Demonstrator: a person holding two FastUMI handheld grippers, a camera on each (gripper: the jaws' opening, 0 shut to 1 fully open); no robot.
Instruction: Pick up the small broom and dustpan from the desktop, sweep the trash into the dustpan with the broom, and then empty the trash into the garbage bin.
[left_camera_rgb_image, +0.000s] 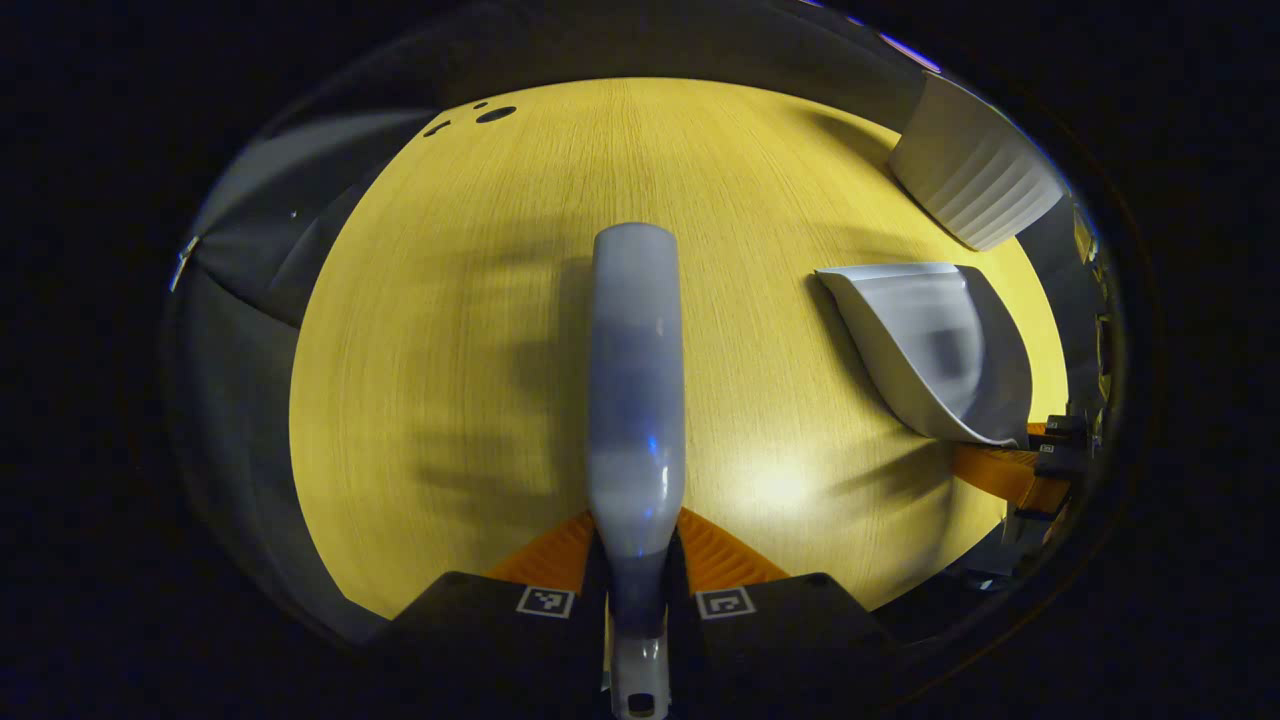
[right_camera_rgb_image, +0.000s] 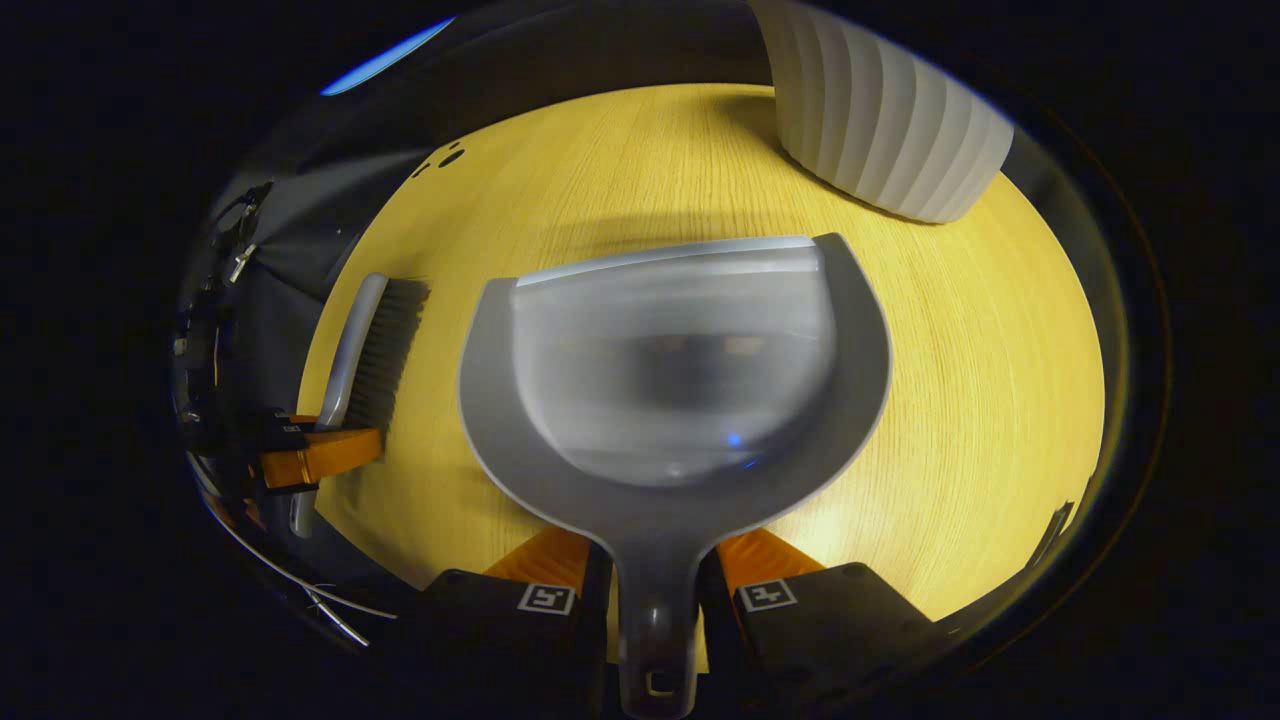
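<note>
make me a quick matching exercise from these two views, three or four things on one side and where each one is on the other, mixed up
Things:
1. broom
2. dustpan
3. ribbed white bin
4. small dark holes

Places:
a. standing on the far right part of the table
b. handle held between the right gripper's fingers
c. in the table's far left corner
d. handle held between the left gripper's fingers

Pairs: 1-d, 2-b, 3-a, 4-c

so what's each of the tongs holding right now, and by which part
Left tongs grip the broom by its handle; right tongs grip the dustpan by its handle.
</note>
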